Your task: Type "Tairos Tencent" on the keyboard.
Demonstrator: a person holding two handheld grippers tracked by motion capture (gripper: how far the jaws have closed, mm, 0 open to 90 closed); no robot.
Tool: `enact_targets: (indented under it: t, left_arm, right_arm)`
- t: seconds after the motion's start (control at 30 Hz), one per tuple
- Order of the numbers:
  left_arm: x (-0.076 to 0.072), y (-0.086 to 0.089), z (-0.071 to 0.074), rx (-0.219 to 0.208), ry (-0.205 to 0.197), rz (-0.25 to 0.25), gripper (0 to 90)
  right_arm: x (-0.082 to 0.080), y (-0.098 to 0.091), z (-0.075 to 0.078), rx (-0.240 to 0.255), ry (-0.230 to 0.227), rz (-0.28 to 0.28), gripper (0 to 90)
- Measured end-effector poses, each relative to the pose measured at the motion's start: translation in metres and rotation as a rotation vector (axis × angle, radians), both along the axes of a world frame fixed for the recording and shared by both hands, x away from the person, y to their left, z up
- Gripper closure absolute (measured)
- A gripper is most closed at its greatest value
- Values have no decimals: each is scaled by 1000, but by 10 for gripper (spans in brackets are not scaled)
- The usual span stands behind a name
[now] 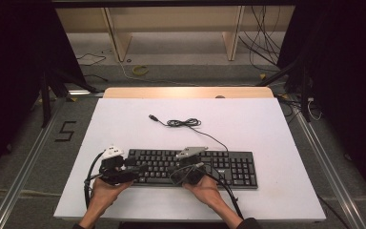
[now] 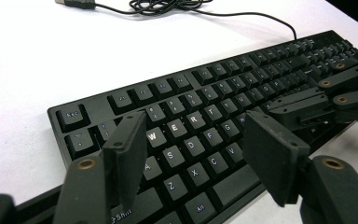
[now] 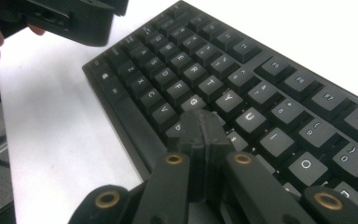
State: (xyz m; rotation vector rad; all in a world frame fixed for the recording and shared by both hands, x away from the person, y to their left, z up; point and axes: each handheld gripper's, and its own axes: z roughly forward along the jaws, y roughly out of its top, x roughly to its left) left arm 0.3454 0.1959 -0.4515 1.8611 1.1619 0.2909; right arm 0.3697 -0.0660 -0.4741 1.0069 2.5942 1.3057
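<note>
the right gripper (image 3: 204, 125), jaws pressed together on nothing, sits low centre over the keyboard (image 3: 242, 88) near h. press straight down with that tip, one key only; keep the left gripper (image 2: 200, 154), jaws wide and empty, hovering lower left.

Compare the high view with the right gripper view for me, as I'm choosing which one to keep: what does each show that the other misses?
High view alone: the whole white table, the keyboard's coiled cable with its plug, and both forearms. Right gripper view alone: readable key legends around G, Y and U, and the right gripper with jaws pressed together over those keys. Both: the black keyboard and the left gripper beside it.
</note>
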Motion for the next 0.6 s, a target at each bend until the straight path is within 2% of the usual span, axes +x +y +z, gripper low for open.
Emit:
enact_targets:
  t: [0.6]
  left_arm:
    - [-5,-3,0,3,-12,-18,349]
  right_arm:
    - [1,5,-7,-26,6,8,900]
